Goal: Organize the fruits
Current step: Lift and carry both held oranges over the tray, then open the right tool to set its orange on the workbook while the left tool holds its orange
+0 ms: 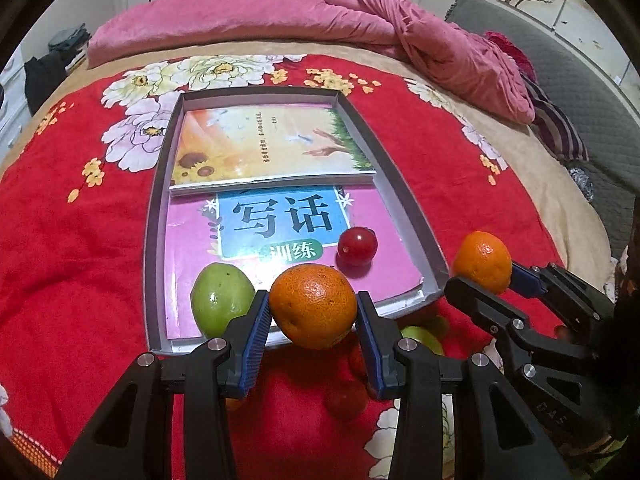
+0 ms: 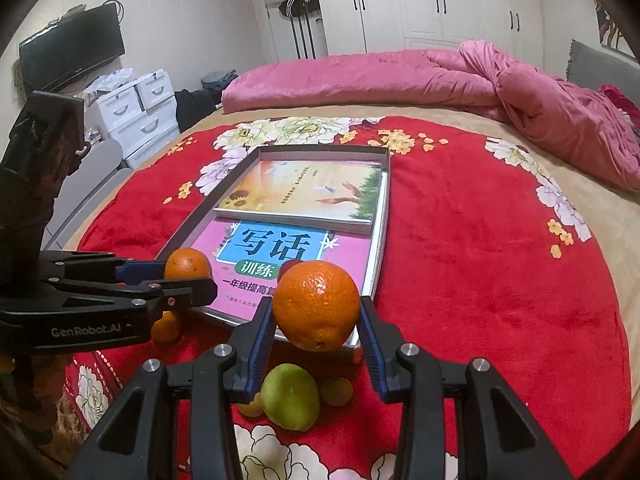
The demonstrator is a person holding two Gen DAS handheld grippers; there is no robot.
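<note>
Oranges fill both claws: your left gripper (image 1: 312, 312) is clamped on one orange (image 1: 313, 306) at lower centre of its view, your right gripper (image 2: 318, 316) on another orange (image 2: 316, 306). The tray (image 1: 152, 240) lies just beyond and above both, long axis running away up-frame. Your left claw sits nearer, by the green fruit (image 1: 222, 302) and red fruit (image 1: 357, 246).

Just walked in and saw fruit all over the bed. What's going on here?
A person is sorting fruit with two handheld grippers. The left gripper and the right gripper each hold an orange, near the front edge of a shallow tray lined with books. A green fruit and a small red fruit already sit inside. More fruit waits on the red blanket.
</note>
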